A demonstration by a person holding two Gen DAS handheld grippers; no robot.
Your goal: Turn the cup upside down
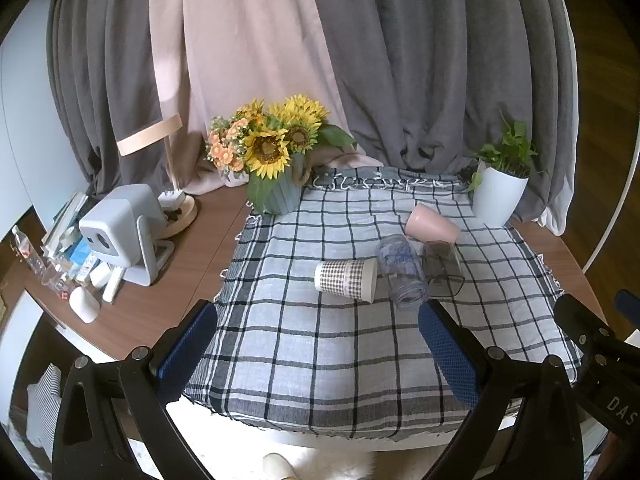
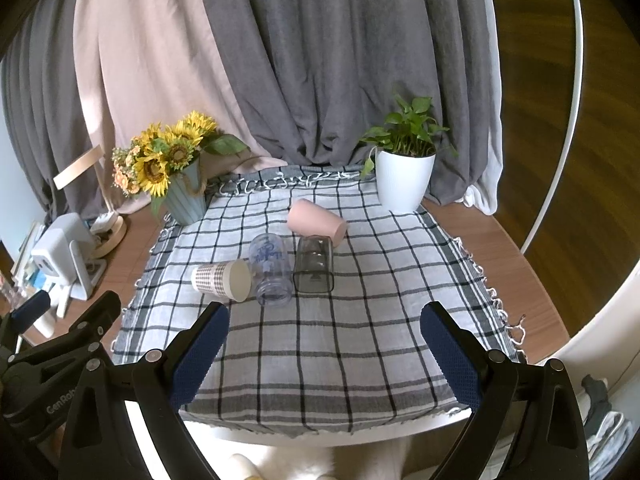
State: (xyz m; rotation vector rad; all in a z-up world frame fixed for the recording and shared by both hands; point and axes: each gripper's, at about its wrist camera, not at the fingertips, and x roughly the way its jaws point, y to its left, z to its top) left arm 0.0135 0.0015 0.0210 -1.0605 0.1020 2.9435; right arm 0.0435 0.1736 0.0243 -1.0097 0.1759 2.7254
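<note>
We see a sunflower bouquet (image 1: 276,140) left of the checked cloth (image 1: 340,360), a potted plant (image 1: 500,188) at its right.

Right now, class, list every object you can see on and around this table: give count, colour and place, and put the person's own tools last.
checked cup: 1, brown-and-cream, on its side, left of the group on the cloth
clear printed cup: 1, transparent with blue print, on its side, middle
smoky glass: 1, dark clear, on its side, right of middle
pink cup: 1, pink, on its side, behind the others
checked cloth: 1, white and black, over the table
sunflower vase: 1, blue-green, back left
potted plant: 1, white pot, back right
projector: 1, white, left on the bare table
curtains: grey and pink, behind
left gripper: 1, black with blue pads, open
right gripper: 1, same, open
</note>
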